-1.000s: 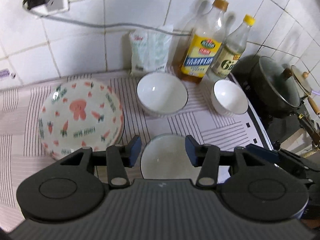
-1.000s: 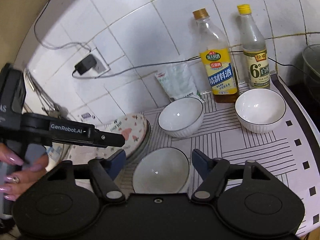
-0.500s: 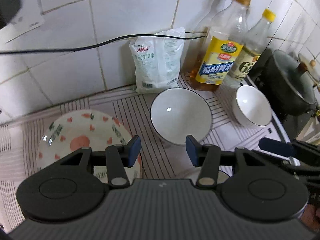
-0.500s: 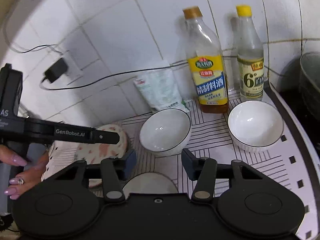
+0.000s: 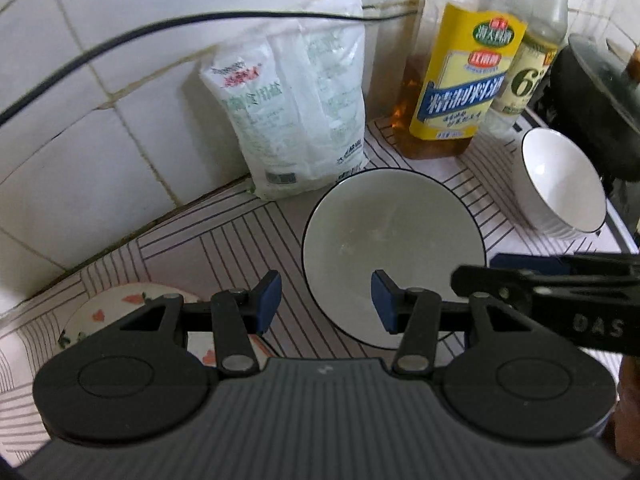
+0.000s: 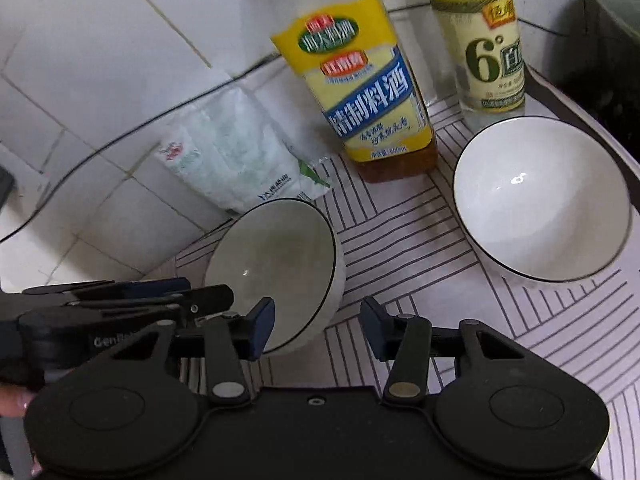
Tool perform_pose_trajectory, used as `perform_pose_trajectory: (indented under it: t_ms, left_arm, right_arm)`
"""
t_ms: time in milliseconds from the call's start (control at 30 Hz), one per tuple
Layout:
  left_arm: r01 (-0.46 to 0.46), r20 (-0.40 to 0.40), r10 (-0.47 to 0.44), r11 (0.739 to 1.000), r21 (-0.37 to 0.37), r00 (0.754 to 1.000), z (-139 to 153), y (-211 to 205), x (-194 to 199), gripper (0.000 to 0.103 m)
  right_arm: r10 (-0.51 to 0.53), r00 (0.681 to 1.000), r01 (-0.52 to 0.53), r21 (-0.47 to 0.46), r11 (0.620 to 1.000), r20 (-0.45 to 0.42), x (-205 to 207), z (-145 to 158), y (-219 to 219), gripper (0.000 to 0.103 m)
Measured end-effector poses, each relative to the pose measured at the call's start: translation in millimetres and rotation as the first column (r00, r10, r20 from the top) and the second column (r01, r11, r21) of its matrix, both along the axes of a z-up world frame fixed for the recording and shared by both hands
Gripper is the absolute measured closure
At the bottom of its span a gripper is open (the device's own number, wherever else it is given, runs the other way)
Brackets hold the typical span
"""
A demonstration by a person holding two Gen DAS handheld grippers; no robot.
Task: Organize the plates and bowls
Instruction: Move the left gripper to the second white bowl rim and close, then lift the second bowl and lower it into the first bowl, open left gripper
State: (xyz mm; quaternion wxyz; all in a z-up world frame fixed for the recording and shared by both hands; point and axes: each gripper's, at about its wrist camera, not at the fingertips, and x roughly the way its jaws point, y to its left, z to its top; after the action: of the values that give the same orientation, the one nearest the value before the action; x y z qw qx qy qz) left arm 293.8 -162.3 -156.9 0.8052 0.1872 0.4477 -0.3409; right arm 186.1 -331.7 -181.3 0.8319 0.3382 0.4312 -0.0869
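A white bowl with a dark rim [image 5: 394, 240] sits on the striped mat, just ahead of my open, empty left gripper [image 5: 325, 304]; its near rim lies between the fingers. The same bowl [image 6: 276, 264] is in front of my open, empty right gripper [image 6: 317, 326], nearer its left finger. A second white bowl [image 6: 540, 200] stands to the right, also in the left wrist view [image 5: 560, 184]. A carrot-patterned plate [image 5: 120, 312] shows low left, partly hidden by the left gripper.
A yellow-labelled bottle [image 6: 360, 92], a vinegar bottle [image 6: 492, 52] and a white bag [image 5: 296, 112] stand against the tiled wall. A dark pot [image 5: 600, 100] sits at the far right. A black cable [image 5: 120, 40] runs along the wall.
Both grippers have moved forward toward the wall and the middle white bowl. The nearest bowl has dropped out of view, and the patterned plate has slid low left.
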Motion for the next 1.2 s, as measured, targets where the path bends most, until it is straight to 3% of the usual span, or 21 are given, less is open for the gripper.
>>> perform_pose_trajectory:
  t_ms: [133,200,367,433,467,533,767,1200]
  left_arm:
    - [0.021,-0.011,-0.021,1.000,0.007,1.000,-5,-5,3,0.055]
    - [0.025,-0.013,-0.025,1.000,0.008,1.000,-7,-6,5,0.054]
    - [0.045,-0.006,-0.045,0.999,-0.013,0.999,-9,-5,5,0.058]
    - [0.052,-0.032,-0.053,0.998,-0.018,0.998,-12,-5,6,0.070]
    - [0.056,-0.055,-0.057,0.998,-0.028,0.997,-13,-5,6,0.082]
    - [0.045,-0.084,-0.049,0.998,-0.054,0.995,-14,-3,6,0.085]
    - [0.027,-0.090,-0.031,0.999,-0.038,0.996,-2,4,-4,0.088]
    - [0.038,-0.049,-0.042,0.996,-0.075,0.998,54,41,-58,0.088]
  right_arm:
    - [-0.023,0.999,0.023,-0.002,1.000,-0.022,11,-9,-1,0.060]
    - [-0.031,0.999,0.031,-0.015,0.999,-0.038,15,-12,-1,0.071]
    - [-0.056,0.997,0.053,-0.046,0.998,-0.062,15,-16,-4,0.088]
    - [-0.072,0.995,0.069,-0.046,0.997,-0.069,14,-18,-6,0.092]
    - [-0.081,0.994,0.078,-0.047,0.996,-0.071,13,-19,-7,0.094]
    - [-0.098,0.992,0.096,-0.026,0.995,-0.080,14,-24,-10,0.097]
    - [-0.146,0.987,0.150,0.068,0.986,-0.066,3,-20,-12,0.096]
    - [-0.148,0.988,0.145,0.077,0.986,0.042,-48,46,17,0.094]
